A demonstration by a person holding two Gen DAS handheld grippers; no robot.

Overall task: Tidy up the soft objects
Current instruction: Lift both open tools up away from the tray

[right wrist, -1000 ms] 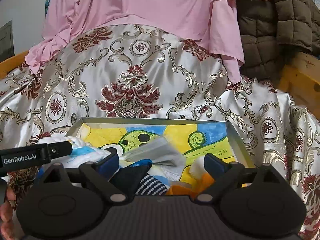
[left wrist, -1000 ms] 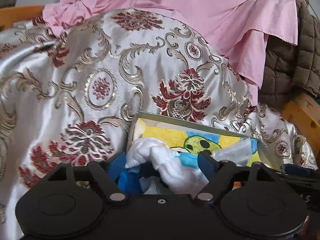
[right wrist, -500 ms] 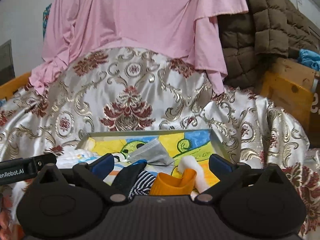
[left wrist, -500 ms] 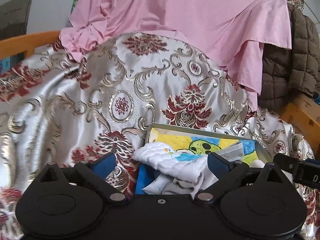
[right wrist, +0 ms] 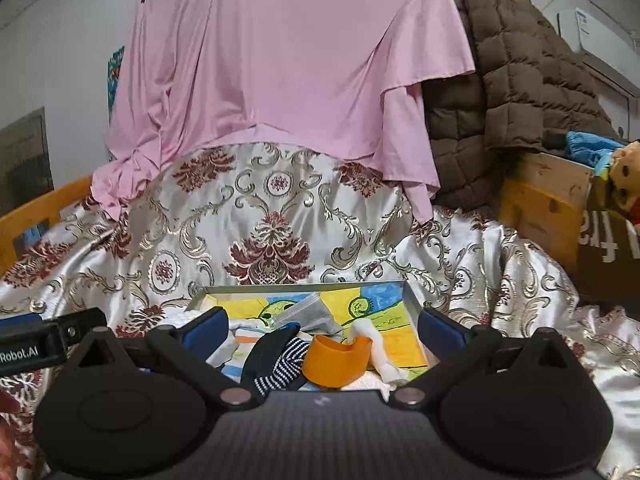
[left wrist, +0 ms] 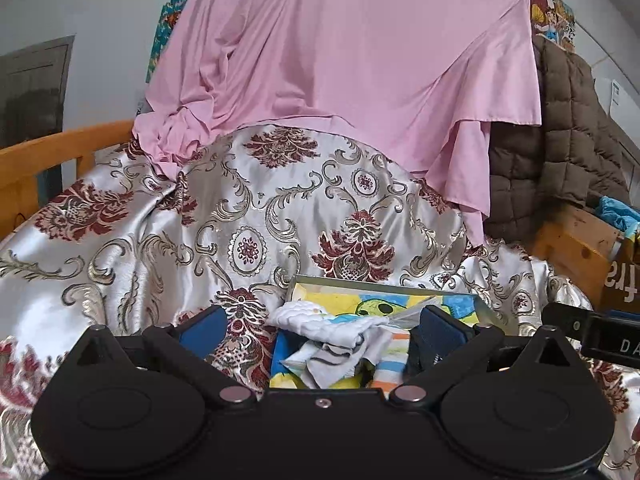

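Left wrist view: left claw (left wrist: 322, 330) wide open, empty, above white cloth (left wrist: 324, 322) in tray (left wrist: 384, 285). Right claw (right wrist: 320, 326) wide open, empty; orange piece (right wrist: 336, 364), possibly cap, striped sock (right wrist: 280, 364) in tray.

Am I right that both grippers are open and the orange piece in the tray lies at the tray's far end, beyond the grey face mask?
Not quite: in the right wrist view the orange piece lies at the tray's near end, in front of the grey face mask. The right gripper and left gripper are indeed open.
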